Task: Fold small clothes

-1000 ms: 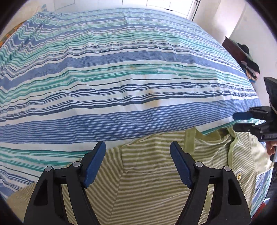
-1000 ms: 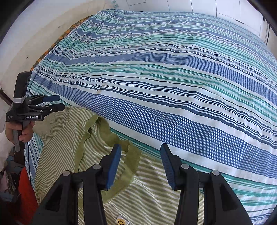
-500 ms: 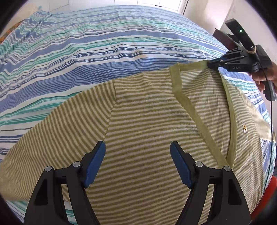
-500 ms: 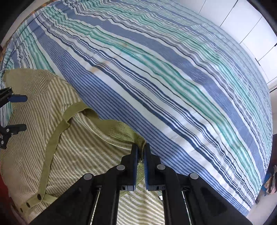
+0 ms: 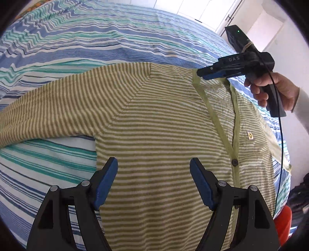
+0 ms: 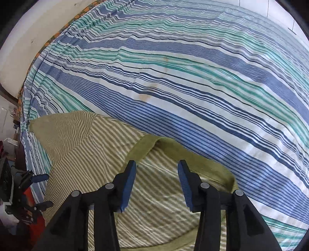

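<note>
A small green-and-white striped cardigan lies spread front-up on the striped bed sheet, one sleeve stretched out to the left. Its plain green neckband shows in the right wrist view. My left gripper is open and empty, hovering over the cardigan's lower body. My right gripper is open over the neck opening, holding nothing. It also shows in the left wrist view at the collar, and the left gripper shows at the far left of the right wrist view.
The blue, green and white sheet covers the whole bed beyond the cardigan. A red object stands beside the bed at lower right. A white wall and cupboard doors lie behind the bed.
The cardigan was pulled up the bed and laid flat. My right gripper, shut on the neckband half a second ago, has opened and let it go. My left gripper stayed open.
</note>
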Tool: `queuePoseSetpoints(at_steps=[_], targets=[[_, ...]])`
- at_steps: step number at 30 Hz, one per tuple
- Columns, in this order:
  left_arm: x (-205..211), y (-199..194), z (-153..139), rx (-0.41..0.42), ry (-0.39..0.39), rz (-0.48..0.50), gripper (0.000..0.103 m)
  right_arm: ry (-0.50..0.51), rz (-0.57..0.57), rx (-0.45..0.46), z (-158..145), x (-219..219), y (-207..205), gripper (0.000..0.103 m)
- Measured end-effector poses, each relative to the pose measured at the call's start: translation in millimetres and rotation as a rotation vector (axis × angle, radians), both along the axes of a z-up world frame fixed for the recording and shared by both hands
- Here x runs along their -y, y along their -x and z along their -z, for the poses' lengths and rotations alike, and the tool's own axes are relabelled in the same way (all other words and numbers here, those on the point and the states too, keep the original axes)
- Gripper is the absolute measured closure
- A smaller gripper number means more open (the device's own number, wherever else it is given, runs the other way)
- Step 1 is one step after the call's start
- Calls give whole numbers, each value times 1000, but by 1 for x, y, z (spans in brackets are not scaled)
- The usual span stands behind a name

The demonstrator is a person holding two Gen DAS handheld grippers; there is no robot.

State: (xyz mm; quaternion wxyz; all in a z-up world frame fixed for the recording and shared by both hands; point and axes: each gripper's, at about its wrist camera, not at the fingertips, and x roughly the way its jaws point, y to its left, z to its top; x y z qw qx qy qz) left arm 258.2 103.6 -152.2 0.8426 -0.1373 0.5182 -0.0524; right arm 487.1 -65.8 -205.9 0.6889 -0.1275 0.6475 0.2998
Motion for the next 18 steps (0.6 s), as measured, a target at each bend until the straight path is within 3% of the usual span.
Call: queuePoseSetpoints(at_steps=[2,5,7,10,14,18], targets=[[-5,13,3,-11,16,-30,23,-31,40,-17,18,-15,4,57],[-13,34,14,-57,7,-61,23,29,178,159,27,-18,-6,57],[-19,47,22,-84,-11,-83,23,-18,271,210,16,-9,-11,57],[-23,64,22,-92,-14,-99,23,-71,288,294,-22,8,-9,57],[-10,82,17,-82,12,-85,23,-54,163,367,-74,38,46,45],[28,102,15,-66,-5,-1,16,-34,101,358,-91,92,156,39]])
